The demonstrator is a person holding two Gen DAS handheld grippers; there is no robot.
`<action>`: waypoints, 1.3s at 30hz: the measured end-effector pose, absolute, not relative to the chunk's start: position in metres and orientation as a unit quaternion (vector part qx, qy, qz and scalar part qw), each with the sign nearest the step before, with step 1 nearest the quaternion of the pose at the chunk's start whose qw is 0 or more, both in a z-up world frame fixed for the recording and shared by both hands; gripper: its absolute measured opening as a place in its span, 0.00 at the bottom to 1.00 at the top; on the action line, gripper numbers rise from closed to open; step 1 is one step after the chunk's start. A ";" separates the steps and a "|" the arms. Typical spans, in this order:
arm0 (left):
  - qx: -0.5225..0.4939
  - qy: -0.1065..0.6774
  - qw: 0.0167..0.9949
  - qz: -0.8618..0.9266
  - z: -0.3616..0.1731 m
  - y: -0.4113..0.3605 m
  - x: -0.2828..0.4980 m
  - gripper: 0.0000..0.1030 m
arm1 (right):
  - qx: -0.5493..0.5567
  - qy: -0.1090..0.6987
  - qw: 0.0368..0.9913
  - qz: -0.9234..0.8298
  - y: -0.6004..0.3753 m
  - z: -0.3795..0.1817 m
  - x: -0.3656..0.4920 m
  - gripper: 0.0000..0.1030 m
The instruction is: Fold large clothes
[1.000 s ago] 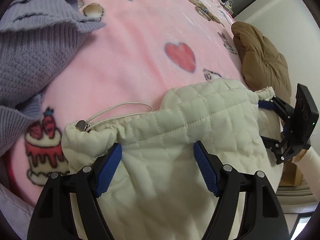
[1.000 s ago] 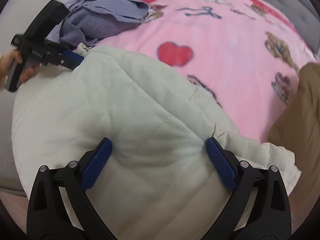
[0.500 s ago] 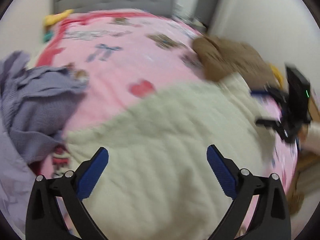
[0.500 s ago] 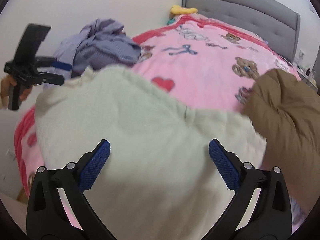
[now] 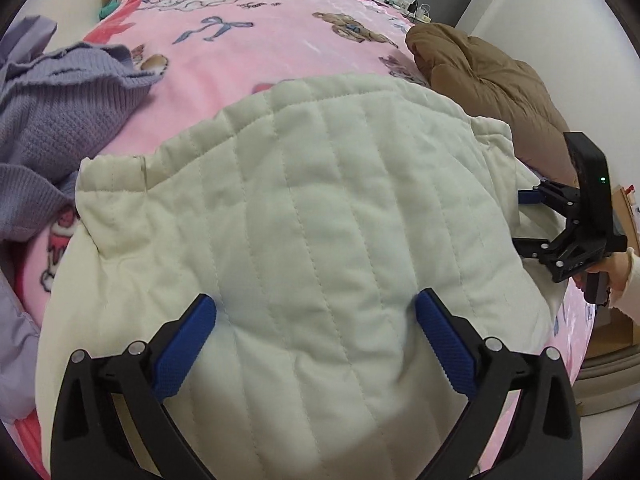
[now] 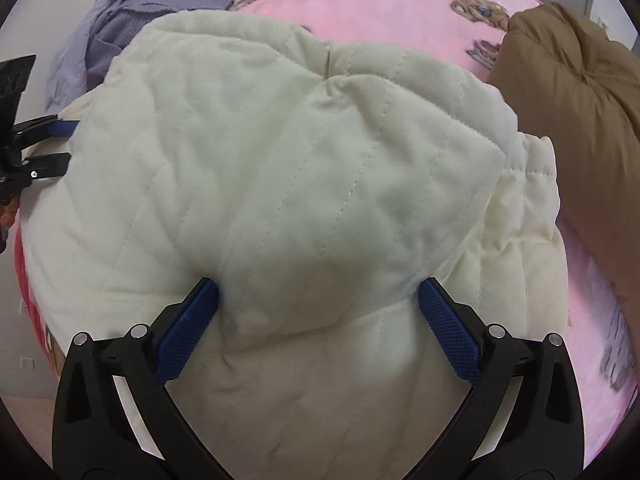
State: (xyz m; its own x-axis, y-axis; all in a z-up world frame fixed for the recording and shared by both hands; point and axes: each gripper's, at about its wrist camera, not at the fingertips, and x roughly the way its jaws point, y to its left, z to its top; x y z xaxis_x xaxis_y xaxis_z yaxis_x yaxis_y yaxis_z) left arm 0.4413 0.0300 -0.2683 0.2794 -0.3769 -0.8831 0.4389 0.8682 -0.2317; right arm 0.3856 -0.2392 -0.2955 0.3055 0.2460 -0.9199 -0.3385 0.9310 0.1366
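A cream quilted jacket [image 5: 312, 216] lies folded on the pink bed blanket [image 5: 248, 48]; it also fills the right wrist view [image 6: 288, 168]. My left gripper [image 5: 314, 320] is open, its blue pads pressed down on the jacket's near part, holding nothing. My right gripper [image 6: 318, 304] is open too, its pads resting on the jacket's folded top layer. The right gripper also shows at the jacket's right edge in the left wrist view [image 5: 532, 216]. The left gripper shows at the jacket's left edge in the right wrist view [image 6: 60, 140].
A lilac knitted sweater [image 5: 48, 108] lies in a heap left of the jacket, also in the right wrist view [image 6: 152, 4]. A brown puffer coat [image 5: 488, 76] lies to the right, also in the right wrist view [image 6: 572, 88]. A grey headboard and a wall stand beyond.
Both grippers lifted back from the jacket's far hem, then came down again nearer its front. The jacket's upper layer now lies folded over; its drawstring end is no longer in sight.
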 end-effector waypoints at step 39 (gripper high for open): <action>0.144 0.529 0.780 -0.303 -0.254 -0.116 0.459 0.95 | 0.130 0.551 0.823 0.038 -0.383 -0.288 0.333 0.13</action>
